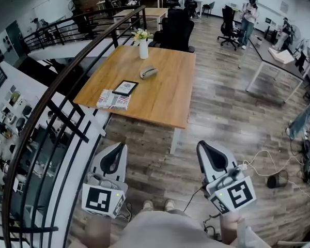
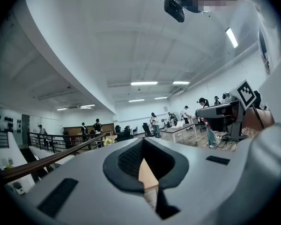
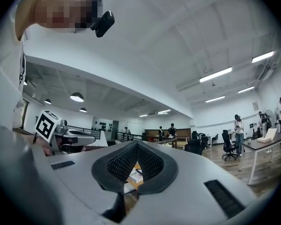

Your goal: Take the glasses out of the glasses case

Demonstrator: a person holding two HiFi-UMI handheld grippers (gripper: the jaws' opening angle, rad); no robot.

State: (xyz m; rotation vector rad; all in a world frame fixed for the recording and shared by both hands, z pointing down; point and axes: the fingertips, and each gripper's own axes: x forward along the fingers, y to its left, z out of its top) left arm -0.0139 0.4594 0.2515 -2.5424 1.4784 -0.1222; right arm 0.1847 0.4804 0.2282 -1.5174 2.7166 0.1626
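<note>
Nothing of the task is done yet, as far as the pictures show. The wooden table [image 1: 160, 99] stands well off across the plank floor [image 1: 222, 118], with a dark curved railing [image 1: 67, 87] running past its left side. The person stands back from the table's near edge, so judging by this, they must walk up before anything can be reached. Both tongs are held level in front of the body, pointing toward the table. The left gripper [image 1: 122, 146] has its jaws brought together at the tips, with only the hollow between the dark pads left, and nothing in it. The right gripper [image 1: 200, 144] is the same, fully closed and empty. On the near left part of the table lies a printed magazine [image 1: 113, 99]. Just beyond it is a dark-framed tablet [image 1: 125, 88], and at the far edge stands a white vase [image 1: 143, 49] with flowers. The glasses case [image 1: 148, 72] lies between the vase and the tablet, toward the far middle of the table and touching neither. It is a small grey rounded shell lying flat, and it looks shut. No glasses show outside it. It is too small here to tell which side the lid opens from.
</note>
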